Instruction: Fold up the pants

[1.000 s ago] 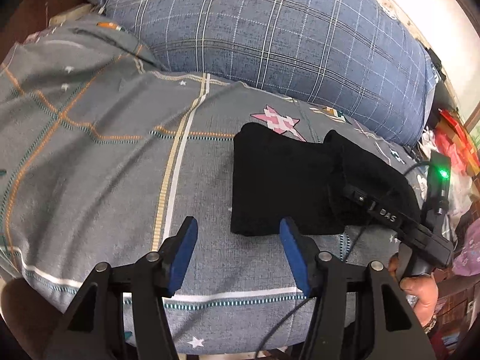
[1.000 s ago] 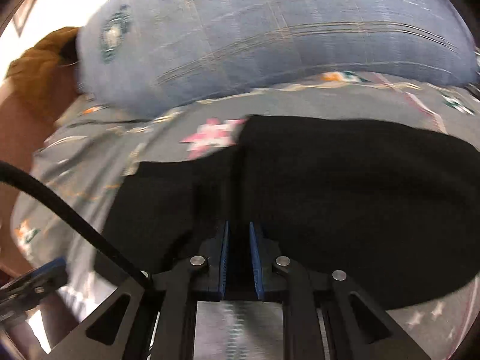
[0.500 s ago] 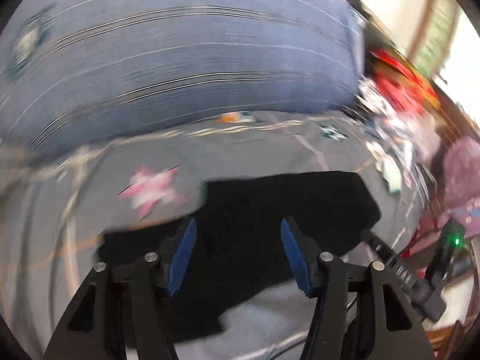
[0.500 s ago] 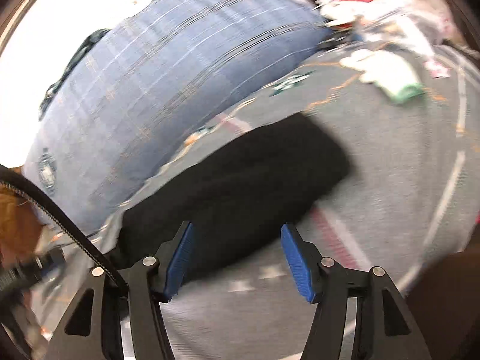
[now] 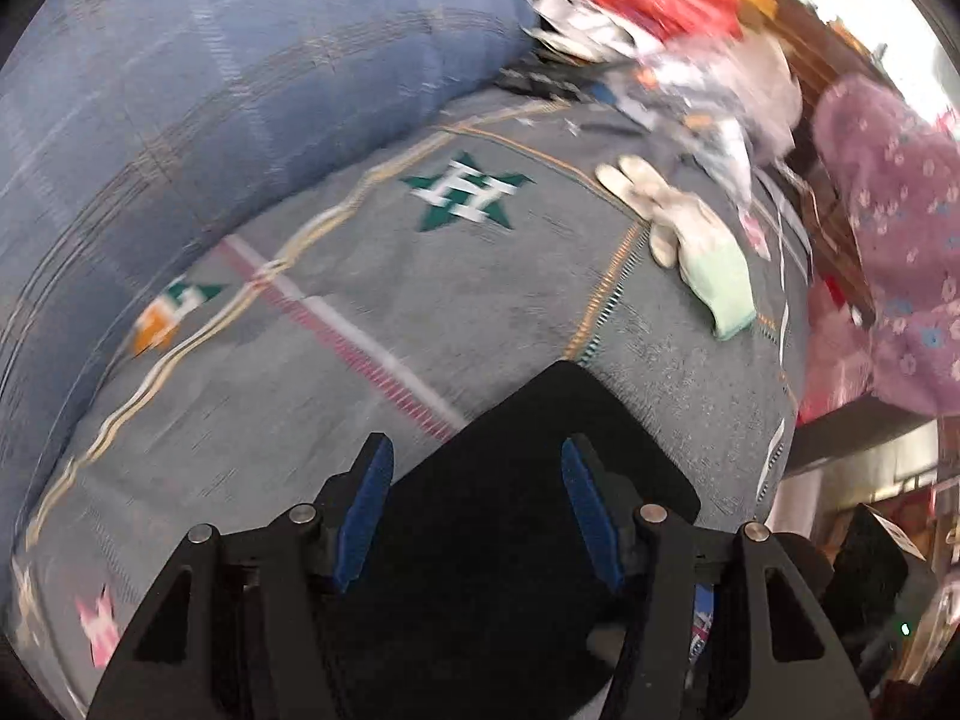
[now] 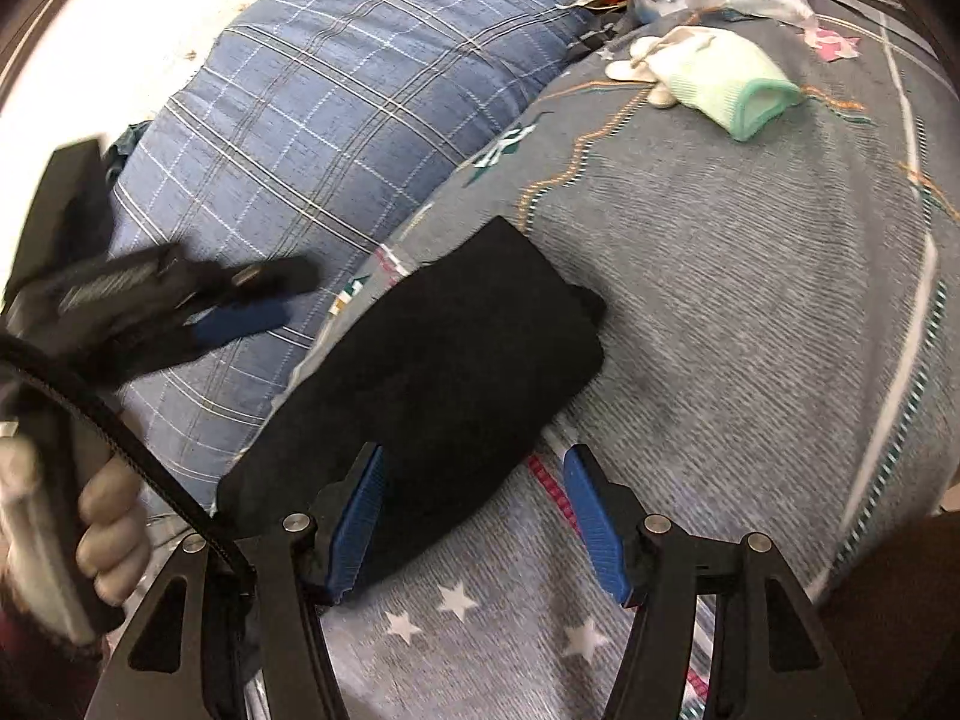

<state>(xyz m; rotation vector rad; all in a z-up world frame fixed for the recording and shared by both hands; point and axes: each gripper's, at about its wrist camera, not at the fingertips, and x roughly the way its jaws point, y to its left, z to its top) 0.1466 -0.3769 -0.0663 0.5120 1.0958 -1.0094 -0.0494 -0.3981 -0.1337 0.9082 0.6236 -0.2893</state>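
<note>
**Folded black pants lie flat on the bed, both grippers spread wide and empty**

The pants (image 6: 444,384) rest as a compact dark bundle on the grey patterned bedsheet (image 6: 750,312), running diagonally in the right wrist view. Their upper long edge lies close beside the blue plaid pillow (image 6: 336,120); whether cloth and pillow touch cannot be told. The far short edge ends in a slightly uneven corner, with a layer peeking out at the right. The near end reaches down to the left blue pad of the right gripper (image 6: 474,516), whose jaws stand wide apart with nothing between them but pants edge and sheet.

In the left wrist view the left gripper (image 5: 477,504) hovers over the pants (image 5: 516,540), jaws equally wide and gripping nothing; the far corner of the bundle shows between the pads. That gripper also appears, blurred, at the left of the right wrist view, held by a hand (image 6: 111,534).

Beyond the pants, the sheet lies bare up to a pale green-and-white glove (image 5: 702,246), well apart. Behind it, clutter (image 5: 654,6) crowds the bed's far edge, and a pink floral cloth (image 5: 894,228) hangs at the right side.
</note>
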